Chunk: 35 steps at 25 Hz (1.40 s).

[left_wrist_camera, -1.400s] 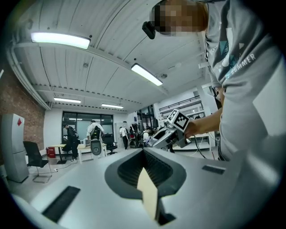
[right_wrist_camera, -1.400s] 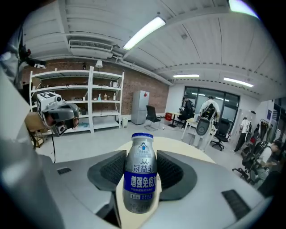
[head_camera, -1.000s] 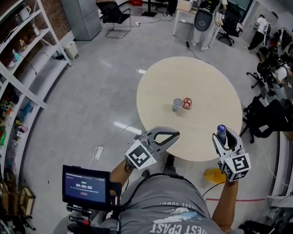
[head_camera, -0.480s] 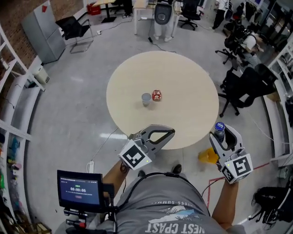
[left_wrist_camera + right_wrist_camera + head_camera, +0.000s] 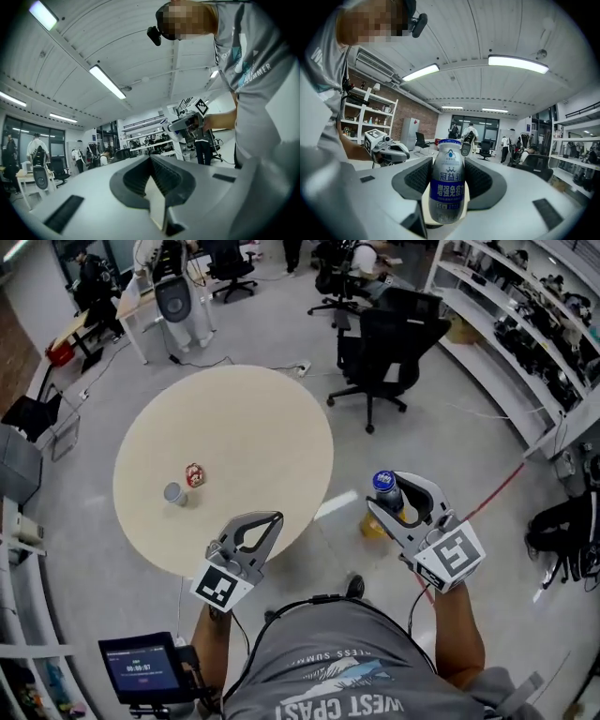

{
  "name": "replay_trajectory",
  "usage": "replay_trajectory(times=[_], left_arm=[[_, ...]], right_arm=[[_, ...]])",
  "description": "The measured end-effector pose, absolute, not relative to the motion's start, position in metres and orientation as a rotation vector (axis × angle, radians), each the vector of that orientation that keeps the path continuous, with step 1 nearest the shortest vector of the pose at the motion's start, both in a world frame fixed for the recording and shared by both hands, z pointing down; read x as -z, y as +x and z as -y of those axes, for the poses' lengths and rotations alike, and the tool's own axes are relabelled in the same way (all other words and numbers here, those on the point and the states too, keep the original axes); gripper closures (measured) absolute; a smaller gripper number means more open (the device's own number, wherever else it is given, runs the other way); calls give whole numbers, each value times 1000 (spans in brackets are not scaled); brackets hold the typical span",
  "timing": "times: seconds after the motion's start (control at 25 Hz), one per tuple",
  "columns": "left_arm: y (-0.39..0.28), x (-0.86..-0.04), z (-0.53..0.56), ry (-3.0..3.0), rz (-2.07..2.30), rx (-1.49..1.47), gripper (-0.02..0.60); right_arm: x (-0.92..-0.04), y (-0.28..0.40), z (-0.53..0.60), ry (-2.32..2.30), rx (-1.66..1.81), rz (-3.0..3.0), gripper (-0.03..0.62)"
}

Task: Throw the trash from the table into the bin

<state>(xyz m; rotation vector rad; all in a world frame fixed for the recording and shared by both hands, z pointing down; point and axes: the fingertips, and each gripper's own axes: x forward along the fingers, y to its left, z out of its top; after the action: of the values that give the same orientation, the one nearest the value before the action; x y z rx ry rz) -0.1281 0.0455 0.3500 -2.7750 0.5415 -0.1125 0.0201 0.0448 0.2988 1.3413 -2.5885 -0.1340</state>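
While the right gripper (image 5: pixel 401 498) clamps a bottle (image 5: pixel 449 185) (blue cap) — the left gripper (image 5: pixel 262 524) is fully closed, empty.

1 round table (image 5: pixel 281 427) is counted. On the table, 2 items are seen, just beside each other: 1 grey cup (image 5: pixel 174 493), 1 red carton (image 5: pixel 195 474). Off the table's near-right edge, 1 bottle (image 5: pixel 384 486) and 1 yellow obj. (image 5: pixel 371 525), partly hidden, are noted. 2 grippers are counted: left gripper (image 5: pixel 273 518), right gripper (image 5: pixel 394 491). Nearest the table, 1 black office chair (image 5: pixel 386 334) is seen.
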Motion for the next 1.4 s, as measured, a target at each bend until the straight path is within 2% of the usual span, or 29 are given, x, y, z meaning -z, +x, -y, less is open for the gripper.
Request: replay_trajectory(times=[0.08, 0.24, 0.52, 0.68, 1.16, 1.4], left_arm=[[-73, -352, -40, -2866, -579, -45, 540], [17, -368, -27, -2883, -530, -65, 540], [103, -367, -19, -2903, -381, -53, 540], [114, -365, 0, -2906, -292, -54, 540], [91, -379, 31, -2962, -138, -80, 540], [101, -405, 39, -2840, -37, 130, 540]], right_arm=[[-312, 75, -46, 1367, 124, 2569, 375], [-329, 166, -42, 1436, 117, 2535, 375], [-336, 247, -44, 1535, 80, 2489, 375], [-340, 256, -31, 1620, 64, 2454, 375], [-356, 225, -9, 1717, 23, 2355, 375], [-381, 236, 9, 1690, -55, 2336, 375]])
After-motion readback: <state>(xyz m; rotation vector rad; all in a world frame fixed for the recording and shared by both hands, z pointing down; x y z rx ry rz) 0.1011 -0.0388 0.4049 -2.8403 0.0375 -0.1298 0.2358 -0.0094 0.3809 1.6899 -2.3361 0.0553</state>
